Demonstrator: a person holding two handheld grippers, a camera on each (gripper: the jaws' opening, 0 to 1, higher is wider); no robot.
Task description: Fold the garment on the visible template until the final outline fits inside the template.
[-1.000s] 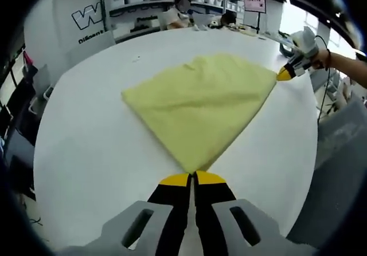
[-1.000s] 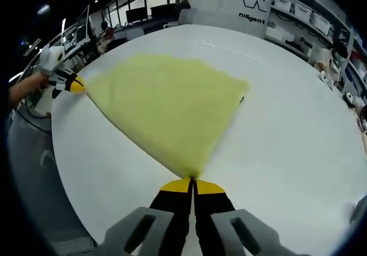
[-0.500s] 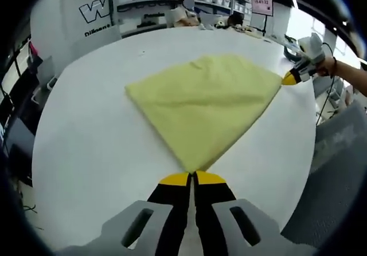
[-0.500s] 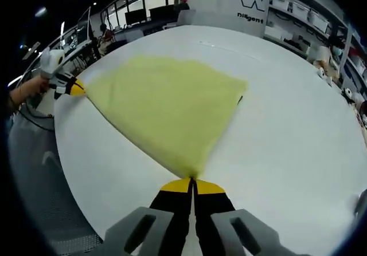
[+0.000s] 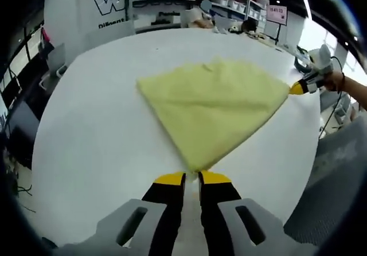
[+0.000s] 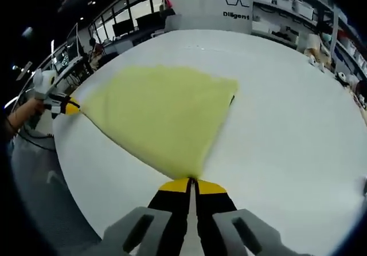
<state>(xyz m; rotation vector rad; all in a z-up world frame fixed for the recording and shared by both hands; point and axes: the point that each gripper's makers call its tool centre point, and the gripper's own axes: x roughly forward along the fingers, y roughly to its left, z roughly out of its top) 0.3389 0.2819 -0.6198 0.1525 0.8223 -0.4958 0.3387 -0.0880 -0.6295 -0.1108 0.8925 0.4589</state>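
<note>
The yellow garment (image 5: 215,104) is laid flat on the white table (image 5: 92,130), spread toward the table's near edge, with two neighbouring corners drawn out to points. One corner is pinched by the left gripper (image 5: 192,178), whose yellow-tipped jaws are seen with a thin gap and the cloth tip just at them. The other corner is clamped by the right gripper (image 6: 192,181), its jaws pressed together on the fabric tip.

In the left gripper view the right gripper (image 5: 299,86) is seen at the far corner, held by a hand (image 5: 331,81); in the right gripper view the left gripper (image 6: 70,107) is found at the table's left edge.

No template outline can be made out on the table, so fit cannot be judged. The garment is judged to be already folded at least once, with a further fold or final smoothing left.

Against the earlier frames, the left jaws are now slightly parted where they were shut, suggesting release is being started; the cloth is stretched much as before.
</note>
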